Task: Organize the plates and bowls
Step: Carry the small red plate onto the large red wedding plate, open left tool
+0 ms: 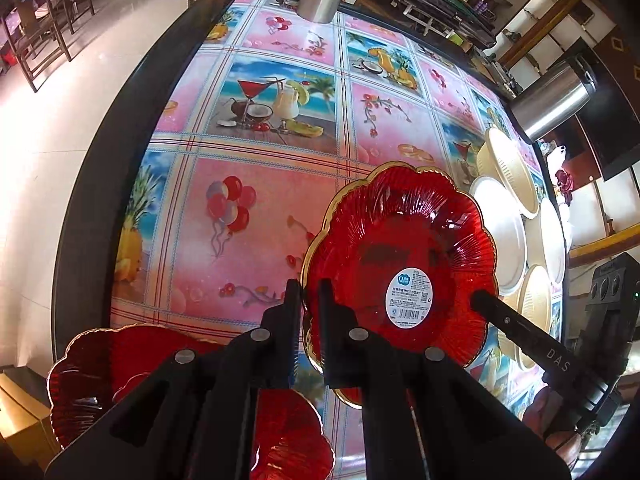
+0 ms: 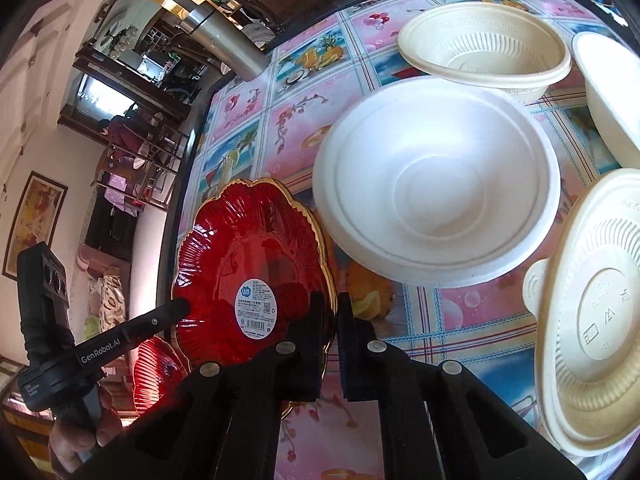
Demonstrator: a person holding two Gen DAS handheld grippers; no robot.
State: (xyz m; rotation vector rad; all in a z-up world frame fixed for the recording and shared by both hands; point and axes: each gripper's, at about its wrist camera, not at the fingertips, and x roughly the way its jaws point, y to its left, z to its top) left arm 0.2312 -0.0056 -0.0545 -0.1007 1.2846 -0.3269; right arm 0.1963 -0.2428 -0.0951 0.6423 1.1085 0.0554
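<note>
The left gripper point(image 1: 310, 300) and the right gripper point(image 2: 330, 312) are both clamped on the rim of one red plate point(image 1: 400, 256), at its 9 and 3 o'clock edges, holding it above the table point(image 1: 260, 184). Two more red plates point(image 1: 104, 364) lie at 7 o'clock. The white bowl point(image 2: 436, 184) and cream bowls point(image 2: 484, 52) at 2 o'clock are not stacked, so most work seems left.
</note>
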